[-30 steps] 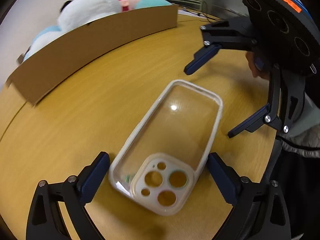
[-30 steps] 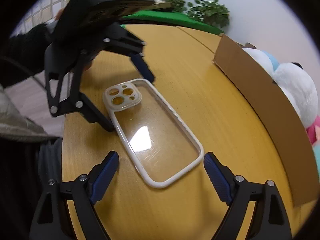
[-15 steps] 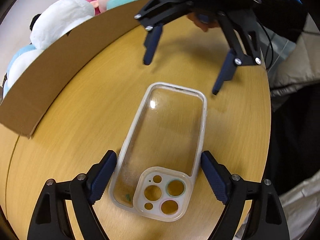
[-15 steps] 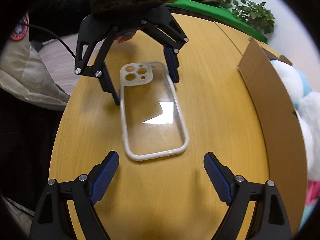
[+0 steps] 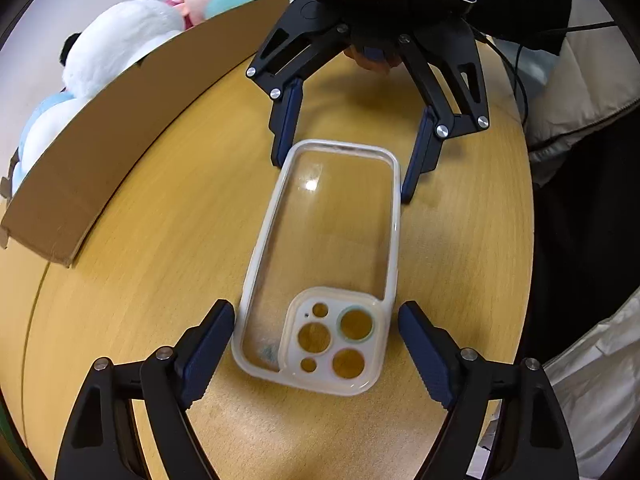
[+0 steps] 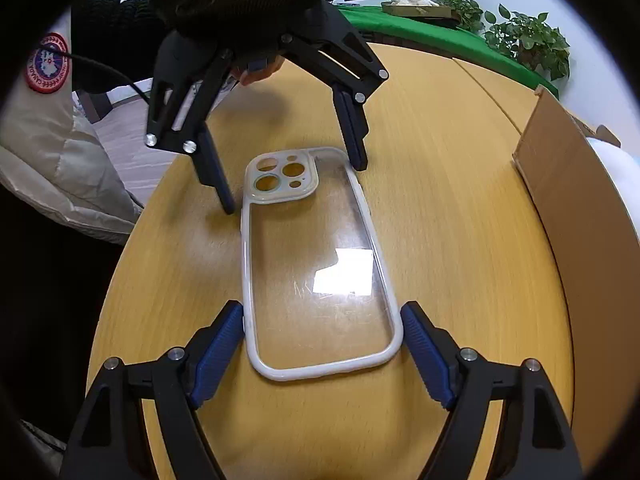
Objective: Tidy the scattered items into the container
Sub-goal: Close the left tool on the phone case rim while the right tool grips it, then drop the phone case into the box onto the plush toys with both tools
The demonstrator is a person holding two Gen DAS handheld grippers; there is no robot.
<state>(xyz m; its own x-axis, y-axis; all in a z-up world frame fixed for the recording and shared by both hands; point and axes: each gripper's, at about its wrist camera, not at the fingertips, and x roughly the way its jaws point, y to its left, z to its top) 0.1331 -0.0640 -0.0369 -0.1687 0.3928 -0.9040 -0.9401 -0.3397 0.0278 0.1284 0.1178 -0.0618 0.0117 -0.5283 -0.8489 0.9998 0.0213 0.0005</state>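
While both sets of jaws are closing, one clear phone case lies flat on the round wooden table, camera cutout toward the left hand-held gripper. That gripper straddles the cutout end, its pads just beside the rim and not yet pressing. The right hand-held gripper brackets the opposite end, its pads at or very near the rim; I cannot tell whether they touch. Two grippers on one thin, flat case probably aim to pinch both ends, since it offers little edge to lift. One cardboard box, the likely container, stands nearby with several plush toys showing above its wall.
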